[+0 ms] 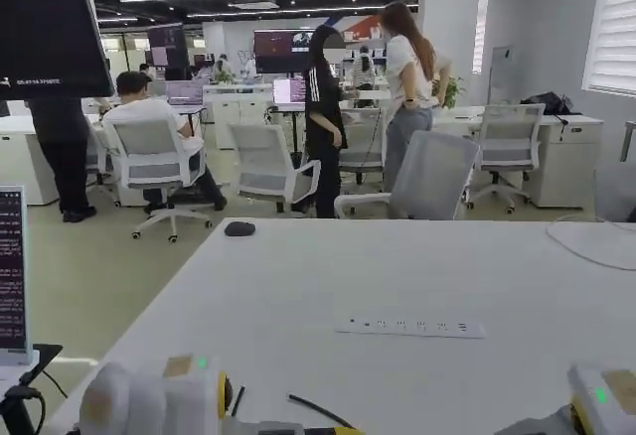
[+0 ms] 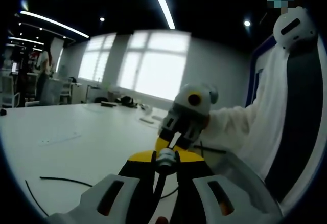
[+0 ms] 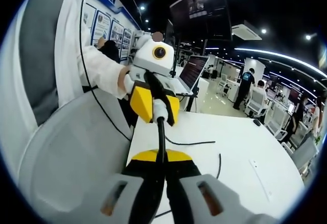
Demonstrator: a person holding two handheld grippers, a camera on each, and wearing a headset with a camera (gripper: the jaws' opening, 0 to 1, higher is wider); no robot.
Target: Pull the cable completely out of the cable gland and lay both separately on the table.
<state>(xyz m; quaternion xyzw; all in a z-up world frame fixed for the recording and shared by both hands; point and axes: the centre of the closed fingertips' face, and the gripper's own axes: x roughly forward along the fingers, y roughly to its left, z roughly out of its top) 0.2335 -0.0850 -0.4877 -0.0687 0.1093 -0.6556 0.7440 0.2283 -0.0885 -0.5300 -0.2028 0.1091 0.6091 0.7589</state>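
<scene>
Your left hand-held gripper [image 2: 166,158] is clenched on the white cable gland [image 3: 159,112]. Facing it, your right hand-held gripper [image 3: 161,155] grasps the black cable [image 3: 161,134], which runs straight from its jaws into the gland. Both hang between the two grippers, above the tabletop [image 3: 230,142].

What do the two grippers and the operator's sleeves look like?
The left gripper and right gripper match: a black claw with yellow tips, and pale grey housings with orange-tinted slots. In the head view, a gripper's white casing carries a green light and a yellow rim. The person wears a white long sleeve and a white-and-grey top.
</scene>
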